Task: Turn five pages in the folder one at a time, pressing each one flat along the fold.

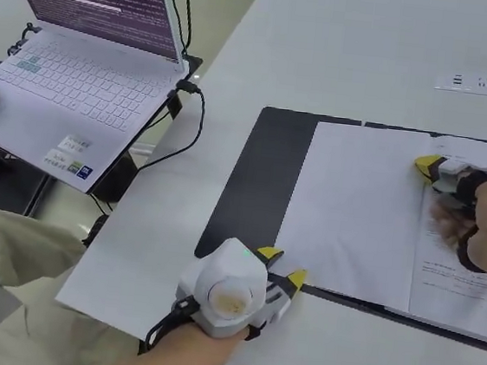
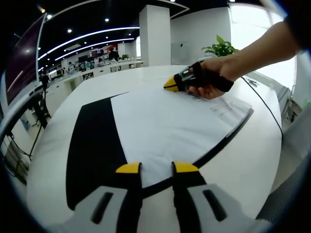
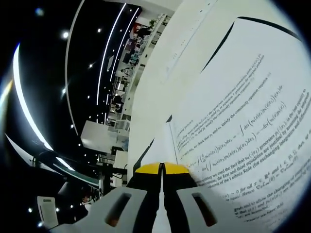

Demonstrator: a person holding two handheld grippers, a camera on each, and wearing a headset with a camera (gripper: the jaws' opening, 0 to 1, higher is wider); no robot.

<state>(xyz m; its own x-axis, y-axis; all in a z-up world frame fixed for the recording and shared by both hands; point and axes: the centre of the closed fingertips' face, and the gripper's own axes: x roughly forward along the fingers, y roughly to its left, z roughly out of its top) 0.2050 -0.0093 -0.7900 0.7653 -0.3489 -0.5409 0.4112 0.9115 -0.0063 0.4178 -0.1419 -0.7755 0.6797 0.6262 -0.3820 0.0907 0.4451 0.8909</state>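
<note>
A black folder (image 1: pixel 252 183) lies open on the white table. A blank white page (image 1: pixel 354 212) lies turned over its left half, and a printed page (image 1: pixel 459 284) lies on its right half. My right gripper (image 1: pixel 426 165) is shut, its yellow tip down by the fold near the folder's far edge. In the right gripper view the shut jaws (image 3: pixel 161 168) point along the edge of the printed page (image 3: pixel 243 111). My left gripper (image 1: pixel 283 267) stands open at the folder's near edge; nothing sits between its fingers (image 2: pixel 156 168), which rest just before the blank page (image 2: pixel 165 126).
An open laptop (image 1: pixel 83 52) stands on a stand off the table's left side, with black cables (image 1: pixel 189 116) running from it. A row of sockets (image 1: pixel 485 83) is set into the table top beyond the folder. The person's leg shows at the bottom left.
</note>
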